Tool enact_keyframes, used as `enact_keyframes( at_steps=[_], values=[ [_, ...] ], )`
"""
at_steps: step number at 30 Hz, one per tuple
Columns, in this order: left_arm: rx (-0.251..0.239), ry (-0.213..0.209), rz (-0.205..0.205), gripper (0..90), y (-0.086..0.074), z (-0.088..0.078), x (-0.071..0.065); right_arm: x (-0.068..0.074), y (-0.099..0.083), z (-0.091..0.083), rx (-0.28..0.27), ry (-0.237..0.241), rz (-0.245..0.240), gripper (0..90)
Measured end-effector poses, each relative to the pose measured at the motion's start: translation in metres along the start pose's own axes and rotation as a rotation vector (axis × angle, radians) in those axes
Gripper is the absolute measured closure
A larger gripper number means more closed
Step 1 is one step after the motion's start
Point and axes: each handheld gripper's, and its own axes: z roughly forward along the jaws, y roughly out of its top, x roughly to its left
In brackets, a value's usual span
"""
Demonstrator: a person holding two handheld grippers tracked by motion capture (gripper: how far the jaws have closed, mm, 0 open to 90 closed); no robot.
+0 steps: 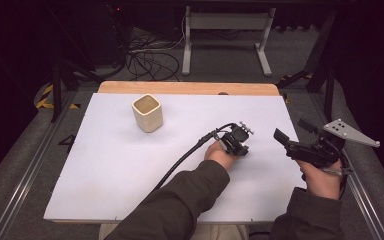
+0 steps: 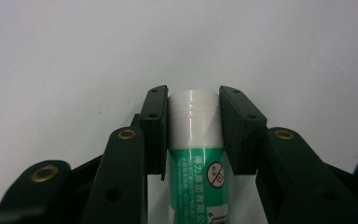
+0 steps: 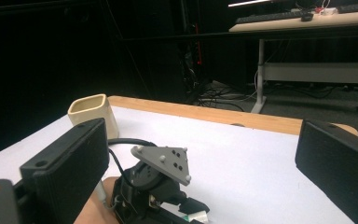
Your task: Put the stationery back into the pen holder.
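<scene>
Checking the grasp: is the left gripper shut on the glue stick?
Shut: the left gripper pads press both sides of the glue stick's white cap.

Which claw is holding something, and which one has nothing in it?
The left claw is squeezing a green-and-white glue stick between its pads. The right claw is wide open with nothing between its pads.
</scene>
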Motion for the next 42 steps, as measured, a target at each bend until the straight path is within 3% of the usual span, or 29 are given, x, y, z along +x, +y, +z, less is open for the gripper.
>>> enact_keyframes(
  at_steps=[32,42],
  values=[
    [-0.318,-0.029,0.014,65.2,-0.003,-0.053,0.02,0.002,-0.001,0.005,0.009,0.006,-0.006,3.2],
    [-0.36,-0.031,0.005,65.2,-0.005,-0.067,0.03,0.002,-0.001,0.006,0.013,0.009,-0.009,3.2]
  ],
)
